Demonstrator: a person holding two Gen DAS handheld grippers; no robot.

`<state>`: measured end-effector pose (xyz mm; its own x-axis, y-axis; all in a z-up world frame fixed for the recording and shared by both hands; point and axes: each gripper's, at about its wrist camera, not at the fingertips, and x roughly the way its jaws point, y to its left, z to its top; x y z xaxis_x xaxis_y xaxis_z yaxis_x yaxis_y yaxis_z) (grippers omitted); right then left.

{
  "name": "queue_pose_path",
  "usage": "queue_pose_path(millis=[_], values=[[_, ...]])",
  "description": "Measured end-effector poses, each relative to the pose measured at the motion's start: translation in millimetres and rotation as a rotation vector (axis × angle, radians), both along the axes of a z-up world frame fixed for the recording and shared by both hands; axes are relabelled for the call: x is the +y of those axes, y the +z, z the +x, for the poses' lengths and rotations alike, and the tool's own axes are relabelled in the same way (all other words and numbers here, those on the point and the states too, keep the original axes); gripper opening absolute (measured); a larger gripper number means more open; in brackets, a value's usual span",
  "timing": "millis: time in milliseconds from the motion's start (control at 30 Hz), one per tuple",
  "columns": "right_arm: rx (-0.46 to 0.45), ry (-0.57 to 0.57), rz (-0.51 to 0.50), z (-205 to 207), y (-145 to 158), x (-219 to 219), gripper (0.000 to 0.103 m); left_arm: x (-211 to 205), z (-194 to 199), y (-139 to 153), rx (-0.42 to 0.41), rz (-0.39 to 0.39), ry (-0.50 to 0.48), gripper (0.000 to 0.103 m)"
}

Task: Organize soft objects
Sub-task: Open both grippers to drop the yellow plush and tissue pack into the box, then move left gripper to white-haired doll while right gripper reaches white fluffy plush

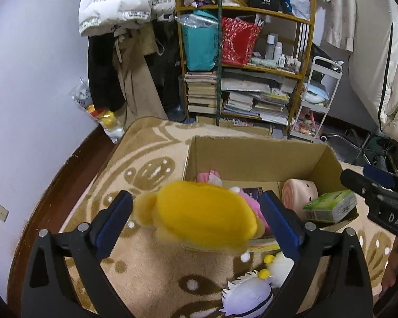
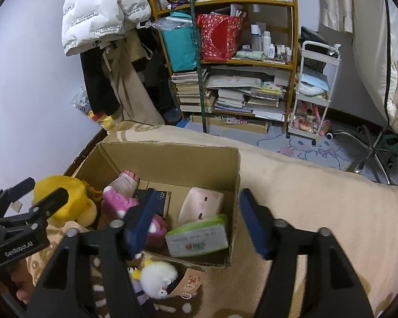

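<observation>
My left gripper [image 1: 196, 212] is shut on a yellow plush toy [image 1: 204, 214] and holds it above the near left edge of an open cardboard box [image 1: 252, 153]. The toy also shows in the right wrist view [image 2: 66, 198], with the left gripper [image 2: 37, 198] around it. My right gripper [image 2: 196, 220] is open and empty over the near part of the box [image 2: 172, 156]. Inside lie a pink plush [image 2: 116, 201], a pink roll cushion [image 2: 201, 204] and a green tissue pack [image 2: 199, 241]. A white fluffy toy [image 2: 159, 278] and a purple-white plush [image 1: 246, 296] lie on the blanket in front of the box.
The box stands on a beige patterned blanket [image 1: 146, 164]. Behind it are a crowded wooden bookshelf [image 1: 246, 61], hanging coats [image 1: 114, 39], a white trolley [image 2: 315, 90] and a chair base [image 2: 371, 148]. A white wall [image 1: 34, 92] is on the left.
</observation>
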<state>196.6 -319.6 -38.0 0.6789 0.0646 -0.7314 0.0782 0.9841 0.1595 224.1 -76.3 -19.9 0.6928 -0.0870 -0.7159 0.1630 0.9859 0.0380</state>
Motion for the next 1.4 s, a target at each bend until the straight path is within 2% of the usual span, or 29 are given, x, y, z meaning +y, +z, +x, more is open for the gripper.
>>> queue_pose_path(millis=[167,300,367,467,533,700,867,1067,1400], values=[[-0.030,-0.001,0.006,-9.0,9.8,-0.5,0.091,-0.5,-2.0,9.1,-0.006,0.000,-0.011,0.099],[-0.039,-0.027,0.030,-14.6,18.3,-5.3,0.096,2.1,-11.0,18.3,-0.027,-0.018,-0.042,0.099],[-0.041,-0.044,0.038,-18.0,21.8,-9.0,0.103,3.3,-15.4,22.3,-0.029,-0.023,-0.063,0.099],[-0.040,-0.057,0.020,-23.3,27.4,-12.3,0.103,6.9,-24.3,29.3,-0.052,-0.007,-0.055,0.099],[-0.034,-0.072,-0.005,-27.6,30.0,-14.3,0.103,11.1,-29.0,33.2,-0.064,-0.025,-0.046,0.099],[-0.035,-0.069,0.019,-45.1,30.4,-19.8,0.103,20.7,-40.4,38.6,-0.071,-0.061,-0.015,0.099],[-0.023,-0.060,0.009,-59.5,25.4,-19.4,0.103,22.5,-55.0,35.6,-0.076,-0.043,-0.025,0.099],[-0.008,-0.054,0.039,-69.7,16.3,-19.5,0.103,27.4,-80.1,27.6,-0.091,-0.039,-0.020,0.099],[0.042,-0.033,0.079,-70.0,-12.6,-7.5,0.103,25.6,-91.9,-2.6,-0.037,-0.053,-0.026,0.099]])
